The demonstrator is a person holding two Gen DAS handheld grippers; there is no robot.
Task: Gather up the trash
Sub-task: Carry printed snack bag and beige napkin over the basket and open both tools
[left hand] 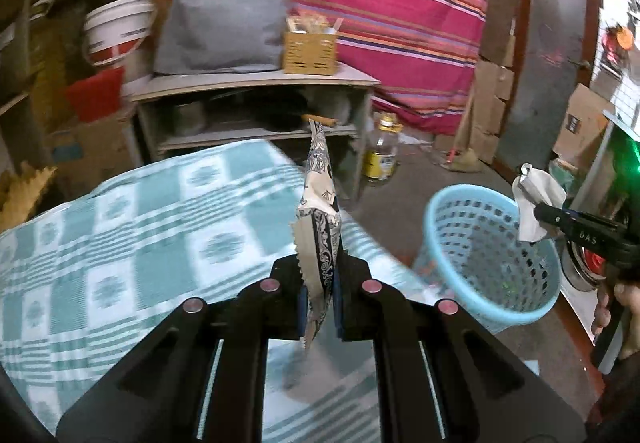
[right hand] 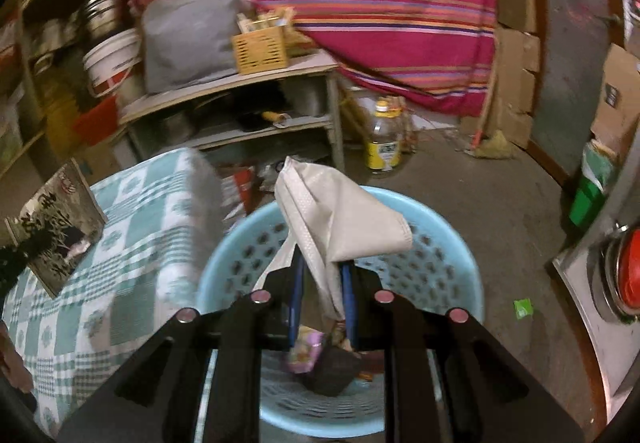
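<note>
My left gripper [left hand: 319, 279] is shut on a cream wrapper with blue patterns [left hand: 318, 203], which stands upright over the edge of the green-checked table [left hand: 132, 227]. To its right the light blue perforated basket [left hand: 486, 255] sits on the floor. My right gripper [right hand: 322, 283] is shut on a crumpled white face mask [right hand: 340, 219], held directly over the blue basket [right hand: 440, 255]. From the left wrist view that right gripper [left hand: 538, 211] and its white mask [left hand: 536, 199] hang at the basket's far right rim. Pink and dark trash [right hand: 320, 359] lies in the basket's bottom.
A book [right hand: 60, 231] lies on the checked table [right hand: 128, 263]. Behind stands a grey shelf unit [left hand: 256, 83] with a grey bag and a wooden box. A yellow-labelled bottle [right hand: 384, 139] stands on the floor beneath a striped red cloth. A green scrap [right hand: 523, 308] lies right of the basket.
</note>
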